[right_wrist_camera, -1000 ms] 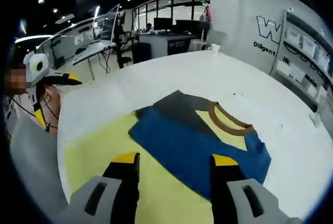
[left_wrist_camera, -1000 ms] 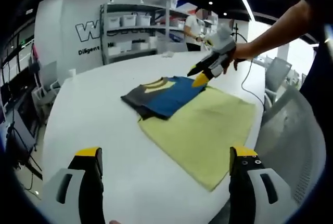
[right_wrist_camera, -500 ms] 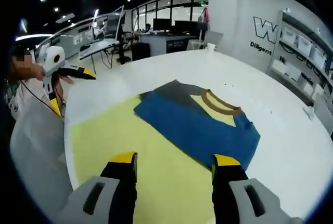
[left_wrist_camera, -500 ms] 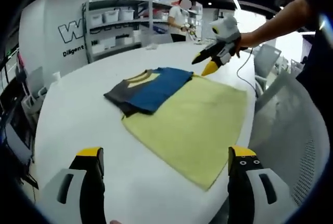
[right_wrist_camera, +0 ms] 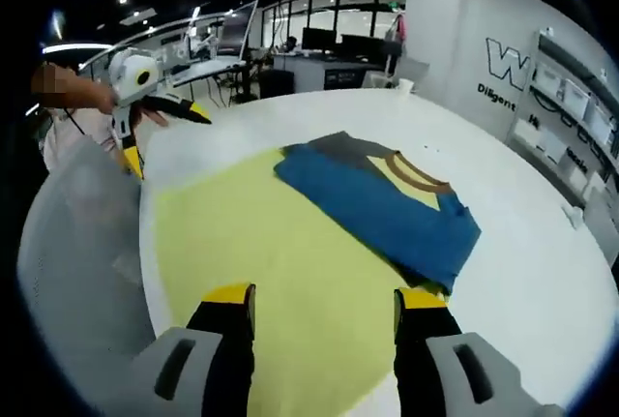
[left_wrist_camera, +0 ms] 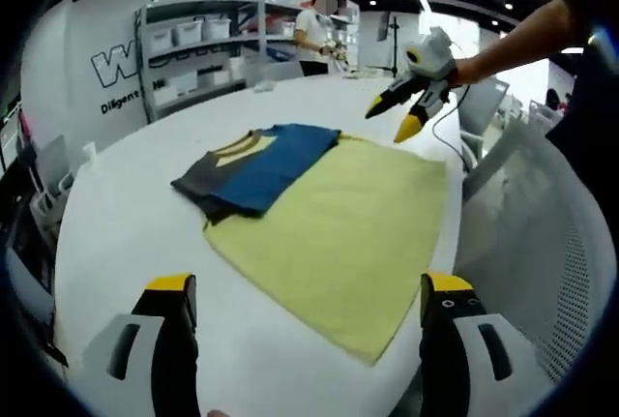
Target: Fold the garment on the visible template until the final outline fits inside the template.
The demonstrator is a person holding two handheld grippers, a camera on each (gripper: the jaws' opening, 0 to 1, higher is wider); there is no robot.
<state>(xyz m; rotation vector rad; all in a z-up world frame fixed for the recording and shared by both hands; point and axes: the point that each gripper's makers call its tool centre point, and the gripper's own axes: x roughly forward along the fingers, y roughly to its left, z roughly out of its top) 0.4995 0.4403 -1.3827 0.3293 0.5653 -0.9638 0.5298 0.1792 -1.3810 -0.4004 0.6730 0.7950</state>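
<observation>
A folded T-shirt (left_wrist_camera: 259, 158), blue with a grey part and a yellow neck patch, lies on the white round table (left_wrist_camera: 116, 223). It overlaps the far corner of the yellow template (left_wrist_camera: 338, 219) and hangs partly off it onto the bare table. My left gripper (left_wrist_camera: 308, 286) is open over the table's near edge, nothing between its fingers. My right gripper (left_wrist_camera: 389, 122), held in a hand, hovers open above the template's far right corner, apart from the shirt. In the right gripper view the T-shirt (right_wrist_camera: 382, 209) lies along the template (right_wrist_camera: 261, 253) beyond my open right gripper (right_wrist_camera: 324, 296), with the left gripper (right_wrist_camera: 164, 136) at upper left.
A grey mesh chair (left_wrist_camera: 542, 243) stands beside the table on the right, and the same kind of chair (right_wrist_camera: 77, 243) is at the left in the right gripper view. Shelves with bins (left_wrist_camera: 208, 44) and a person (left_wrist_camera: 314, 35) are at the back. Desks with monitors (right_wrist_camera: 319, 49) stand farther off.
The right gripper has drawn back from the shirt's edge to the template's far corner. Both cameras have pulled away, so more of the template shows. The shirt has not moved.
</observation>
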